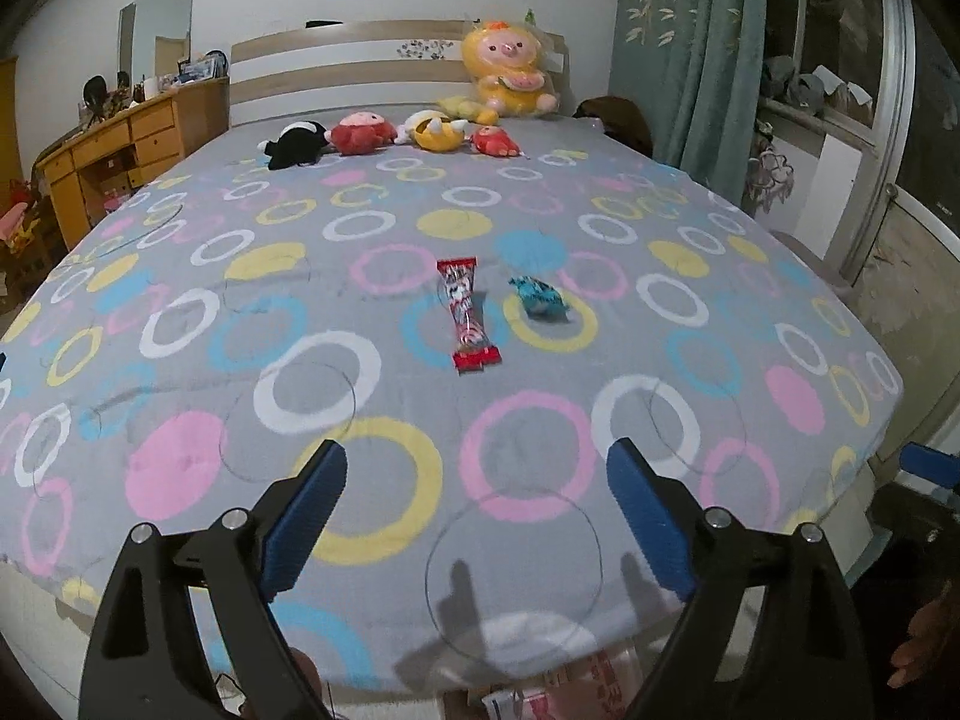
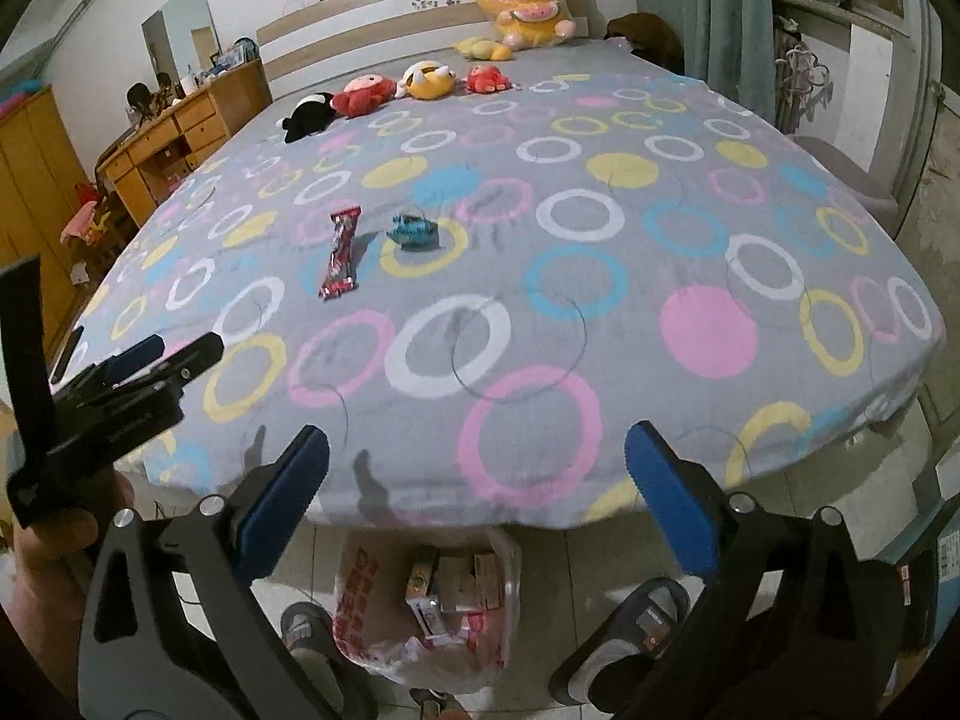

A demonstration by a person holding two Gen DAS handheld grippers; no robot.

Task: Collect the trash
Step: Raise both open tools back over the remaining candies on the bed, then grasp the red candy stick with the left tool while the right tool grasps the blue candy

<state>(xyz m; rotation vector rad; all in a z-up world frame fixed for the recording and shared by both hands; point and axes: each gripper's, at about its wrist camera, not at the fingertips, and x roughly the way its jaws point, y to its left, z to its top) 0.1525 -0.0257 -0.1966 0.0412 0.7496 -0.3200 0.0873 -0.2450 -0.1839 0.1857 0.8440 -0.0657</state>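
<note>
Both grippers hover over the foot of the bed (image 1: 180, 360), the left gripper (image 1: 477, 480) and right gripper (image 2: 477, 462) each with fingers spread wide and empty. A red wrapper (image 1: 469, 315) and a crumpled blue wrapper (image 1: 538, 298) lie side by side mid-bed. A plastic bag (image 2: 429, 594) of trash sits on the floor below.

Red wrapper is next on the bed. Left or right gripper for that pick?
Left, probably. The red wrapper lies almost straight ahead of the open, empty left gripper. From the right gripper, also open and empty, it sits well off to the left; the blue wrapper is nearer its line.
</note>
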